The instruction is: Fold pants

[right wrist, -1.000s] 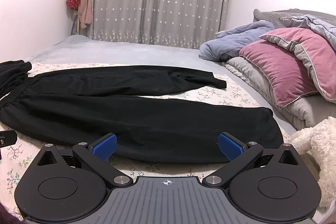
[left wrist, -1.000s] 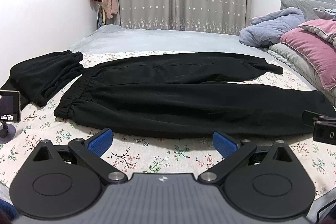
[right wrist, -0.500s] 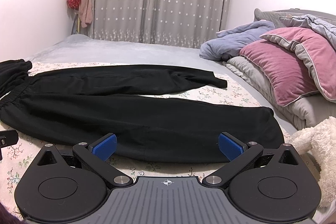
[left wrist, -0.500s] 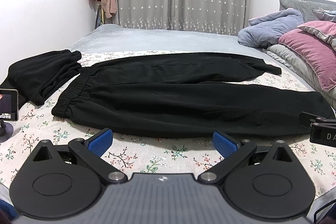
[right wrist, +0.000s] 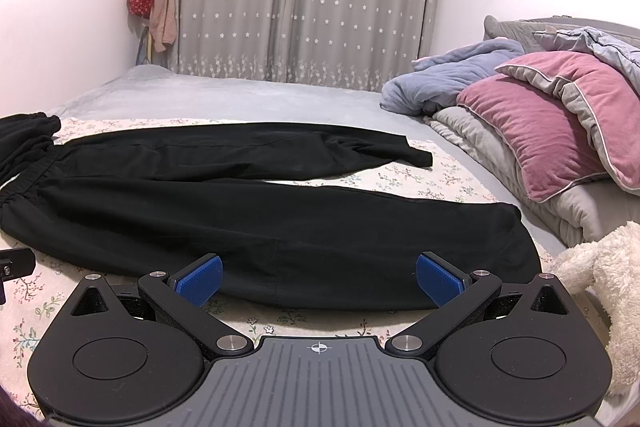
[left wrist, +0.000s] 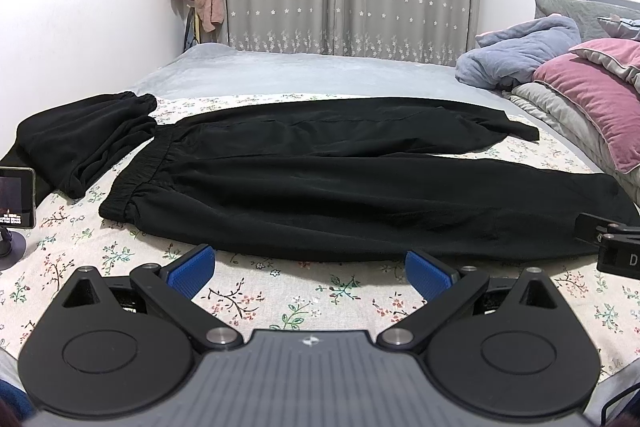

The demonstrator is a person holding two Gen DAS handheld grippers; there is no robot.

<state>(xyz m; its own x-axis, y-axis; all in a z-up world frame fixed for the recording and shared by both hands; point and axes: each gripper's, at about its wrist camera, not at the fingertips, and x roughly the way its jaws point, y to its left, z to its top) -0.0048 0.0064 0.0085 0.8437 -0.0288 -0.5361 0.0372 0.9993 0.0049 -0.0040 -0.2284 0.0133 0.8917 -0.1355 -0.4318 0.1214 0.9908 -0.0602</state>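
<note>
Long black fabric pants (left wrist: 360,187) are spread flat on a floral bedsheet (left wrist: 280,299), unfolded. Both grippers, left gripper (left wrist: 308,267) and right gripper (right wrist: 318,277), are held spread wide and empty just before the pants' near edge; that edge likely must be gripped next.

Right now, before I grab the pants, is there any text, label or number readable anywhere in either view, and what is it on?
"D": a white letter on the black block at the right edge of the left wrist view; the rest is cut off.
Small screen on a stand, far left: faint lines of text, too small to read.
Black pants: no label visible.
</note>
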